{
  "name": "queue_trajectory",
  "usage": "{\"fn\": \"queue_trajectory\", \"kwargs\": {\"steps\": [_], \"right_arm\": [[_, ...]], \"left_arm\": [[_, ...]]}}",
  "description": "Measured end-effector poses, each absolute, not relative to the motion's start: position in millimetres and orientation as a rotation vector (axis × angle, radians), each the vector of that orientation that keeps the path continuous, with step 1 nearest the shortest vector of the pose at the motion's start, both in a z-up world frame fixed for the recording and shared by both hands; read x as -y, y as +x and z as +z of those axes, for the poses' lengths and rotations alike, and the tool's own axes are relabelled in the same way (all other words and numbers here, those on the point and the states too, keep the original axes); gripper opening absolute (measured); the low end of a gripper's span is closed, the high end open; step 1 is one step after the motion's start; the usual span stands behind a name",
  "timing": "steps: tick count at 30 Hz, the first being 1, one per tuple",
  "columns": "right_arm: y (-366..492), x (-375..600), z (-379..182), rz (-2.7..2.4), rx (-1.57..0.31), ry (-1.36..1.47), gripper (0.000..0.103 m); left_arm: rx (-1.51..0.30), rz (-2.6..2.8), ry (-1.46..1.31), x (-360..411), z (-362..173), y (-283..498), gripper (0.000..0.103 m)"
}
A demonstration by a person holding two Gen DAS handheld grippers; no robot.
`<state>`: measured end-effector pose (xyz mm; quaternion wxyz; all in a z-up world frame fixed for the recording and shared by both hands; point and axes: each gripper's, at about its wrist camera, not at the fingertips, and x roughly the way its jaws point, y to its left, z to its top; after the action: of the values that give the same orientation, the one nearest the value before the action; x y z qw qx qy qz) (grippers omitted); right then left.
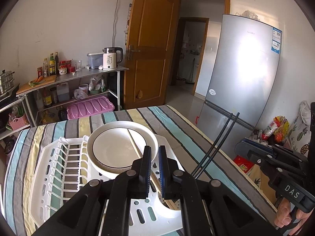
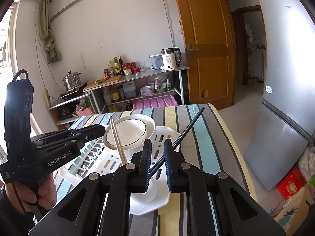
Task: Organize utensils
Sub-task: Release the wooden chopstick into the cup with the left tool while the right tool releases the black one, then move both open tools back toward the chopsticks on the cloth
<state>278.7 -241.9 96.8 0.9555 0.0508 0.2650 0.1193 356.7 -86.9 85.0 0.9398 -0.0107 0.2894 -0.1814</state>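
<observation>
A white dish rack (image 1: 57,169) (image 2: 169,135) lies on the striped tablecloth with stacked white bowls (image 1: 118,147) (image 2: 130,133) on it. Wooden chopsticks (image 1: 133,143) (image 2: 118,139) lean from the rack's white cup (image 1: 169,206) (image 2: 145,192) across the bowl. Black chopsticks (image 1: 216,143) (image 2: 185,131) stand in the same cup, tilted to the right. My left gripper (image 1: 155,151) hovers above the cup, jaws slightly apart, the wooden chopsticks passing between them. My right gripper (image 2: 158,143) hovers over the cup, jaws apart, the black chopsticks between them untouched.
A metal shelf (image 1: 94,72) (image 2: 149,74) with kettle, bottles and cutting board stands along the far wall. A grey fridge (image 1: 242,74) (image 2: 285,78) stands to the right of the table. A wooden door (image 1: 151,47) is open. Bags and boxes (image 1: 275,127) lie by the fridge.
</observation>
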Motion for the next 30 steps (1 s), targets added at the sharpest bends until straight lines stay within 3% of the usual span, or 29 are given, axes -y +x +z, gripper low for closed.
{"fn": "queue_trajectory", "kwargs": {"steps": [14,18,30], "right_arm": [[202.9,229.2,103.6,0.293,-0.486,0.086,0.015],[177.3,223.3,103.1,0.309,-0.466,0.087,0.022],[119.5,220.0,89.6,0.326,-0.464,0.084,0.022]], "left_arm": [[-0.531,-0.348,-0.008,71.3,99.8,254.8,0.006],[-0.522,-0.342,-0.016,65.2,96.2,220.6,0.006],[-0.499,-0.305,-0.013,48.6,86.6,134.3,0.007]]}}
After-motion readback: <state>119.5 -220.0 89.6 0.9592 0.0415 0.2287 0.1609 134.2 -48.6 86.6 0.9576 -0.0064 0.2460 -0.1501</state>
